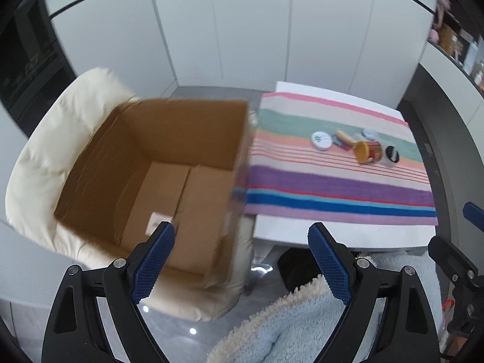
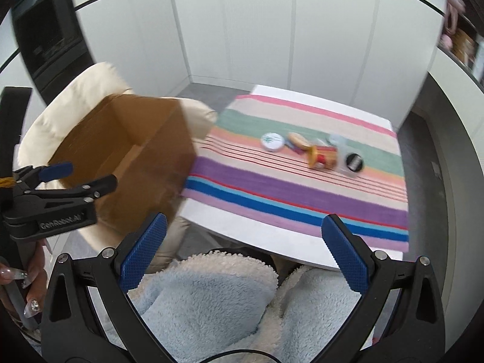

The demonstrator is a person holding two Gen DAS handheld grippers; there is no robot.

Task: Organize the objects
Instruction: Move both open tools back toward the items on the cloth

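The small objects [image 1: 354, 145] lay in a cluster on the striped cloth [image 1: 332, 181] covering the white tabletop [image 1: 302, 230], among them a round white tin [image 1: 322, 140] and a yellow-lidded jar [image 1: 367, 151]; the open cardboard box [image 1: 169, 163] sat on a cream chair [image 1: 60, 139] beside it; the left tongs [image 1: 240, 260] and the right tongs [image 2: 243, 254] were both wide open and held nothing.

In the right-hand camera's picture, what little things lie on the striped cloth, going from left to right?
White round tin → tan wooden piece → yellow-capped jar on its side → black-lidded clear jar.
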